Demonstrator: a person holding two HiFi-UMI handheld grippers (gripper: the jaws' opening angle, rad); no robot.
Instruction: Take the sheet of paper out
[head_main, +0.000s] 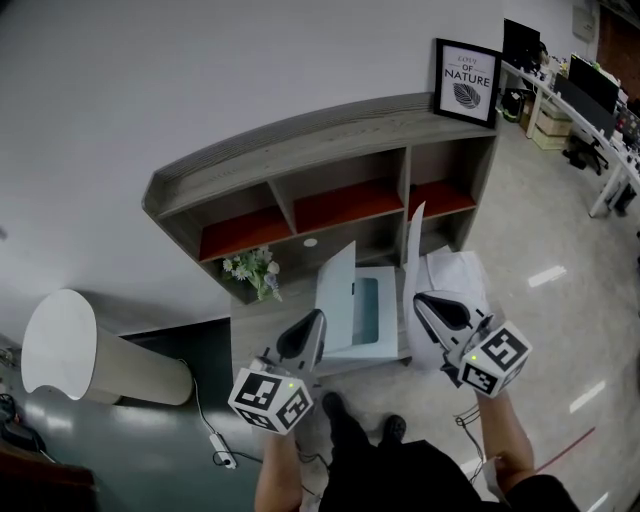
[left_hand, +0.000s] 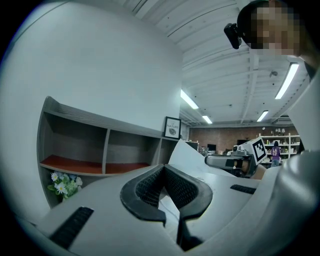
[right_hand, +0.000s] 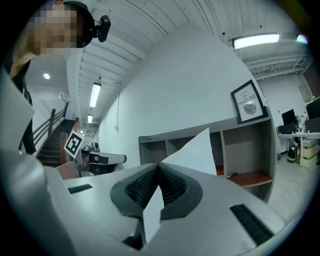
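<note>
shelf unit (head_main: 300, 150): grey, red shelf floors, stands against the wall
printer (head_main: 388, 300): white, lid up, on a low stand in front of the shelves
sheet of paper (head_main: 413, 250): out of the printer, standing on edge just beside its right side
right gripper (head_main: 420, 300): jaws clenched on the sheet's lower edge
left gripper (head_main: 316, 320): jaws closed, tip at the raised lid; can't tell if it pinches anything
</note>
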